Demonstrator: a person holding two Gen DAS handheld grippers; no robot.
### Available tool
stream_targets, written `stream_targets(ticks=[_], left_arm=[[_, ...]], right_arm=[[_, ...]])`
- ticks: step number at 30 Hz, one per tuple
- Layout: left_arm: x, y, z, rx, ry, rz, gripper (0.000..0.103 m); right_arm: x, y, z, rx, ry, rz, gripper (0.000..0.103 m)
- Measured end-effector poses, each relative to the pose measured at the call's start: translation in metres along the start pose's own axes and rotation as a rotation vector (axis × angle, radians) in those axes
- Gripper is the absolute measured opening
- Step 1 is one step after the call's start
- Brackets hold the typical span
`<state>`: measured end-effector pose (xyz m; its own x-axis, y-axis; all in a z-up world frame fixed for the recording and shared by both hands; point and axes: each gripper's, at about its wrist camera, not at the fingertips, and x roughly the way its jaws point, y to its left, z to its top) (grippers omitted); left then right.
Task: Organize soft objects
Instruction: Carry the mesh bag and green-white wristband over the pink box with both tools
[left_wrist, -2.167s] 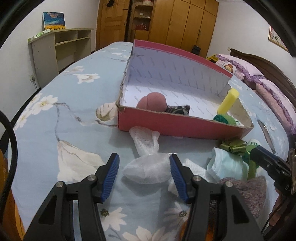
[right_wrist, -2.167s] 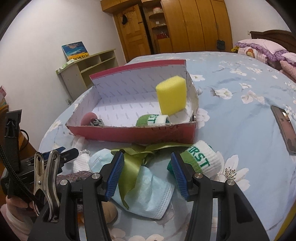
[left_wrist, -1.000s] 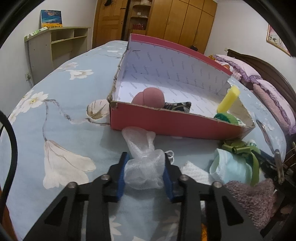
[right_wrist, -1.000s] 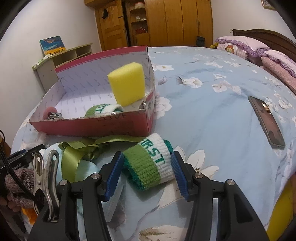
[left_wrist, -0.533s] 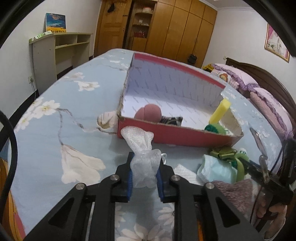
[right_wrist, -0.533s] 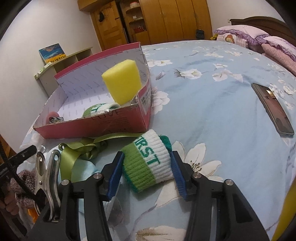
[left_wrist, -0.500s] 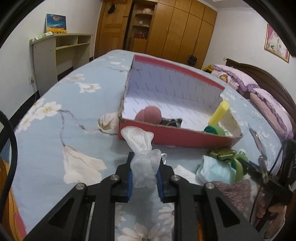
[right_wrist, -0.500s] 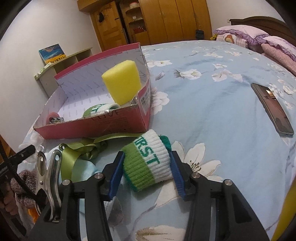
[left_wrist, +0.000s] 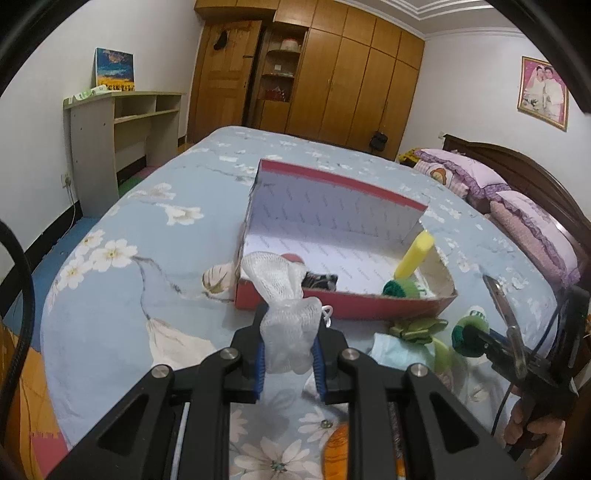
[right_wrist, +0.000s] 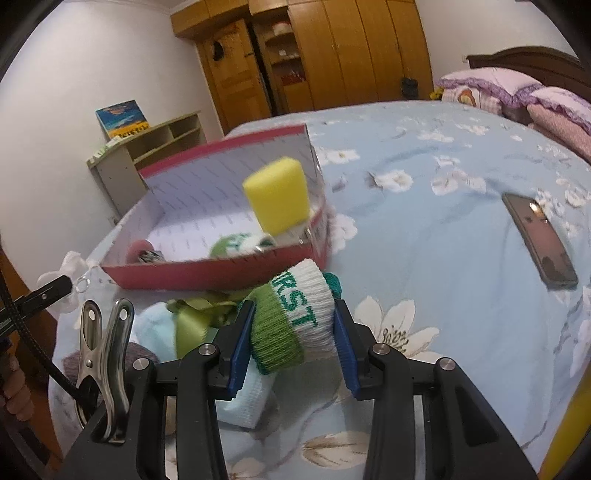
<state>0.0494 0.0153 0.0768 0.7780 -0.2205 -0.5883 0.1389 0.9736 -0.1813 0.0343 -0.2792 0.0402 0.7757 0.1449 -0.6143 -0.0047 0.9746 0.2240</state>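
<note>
Even indoor light, moderately bright, source out of view; soft shadows only, e.g. under the red box (left_wrist: 343, 314) on the bedspread (left_wrist: 122, 295). Heavy fisheye: wardrobe (left_wrist: 332, 74) and walls bow, black vignette in all corners. Left wrist view sharp. Right wrist view motion-blurred: yellow sponge (right_wrist: 277, 194) and box smeared, phone (right_wrist: 539, 240) softer, with faint glare on its screen. Slight colour noise in dark areas
</note>
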Motion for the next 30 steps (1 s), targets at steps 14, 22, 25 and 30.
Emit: stream_targets(ticks=[14,22,25,30], left_arm=[[0.021,-0.020,0.029,0.062,-0.017,-0.022,0.021],[0.042,-0.027,0.048,0.087,-0.024,-0.029,0.021],[0.051,-0.028,0.052,0.092,-0.022,-0.031,0.021],[0.068,-0.029,0.057,0.091,-0.009,-0.035,0.021]], right_arm=[[-0.010,0.009,0.019,-0.033,-0.021,0.023,0.042],[-0.007,0.022,0.033,-0.074,-0.012,0.045,0.042],[-0.004,0.027,0.038,-0.090,-0.005,0.056,0.042],[0.002,0.035,0.047,-0.118,0.002,0.067,0.042]])
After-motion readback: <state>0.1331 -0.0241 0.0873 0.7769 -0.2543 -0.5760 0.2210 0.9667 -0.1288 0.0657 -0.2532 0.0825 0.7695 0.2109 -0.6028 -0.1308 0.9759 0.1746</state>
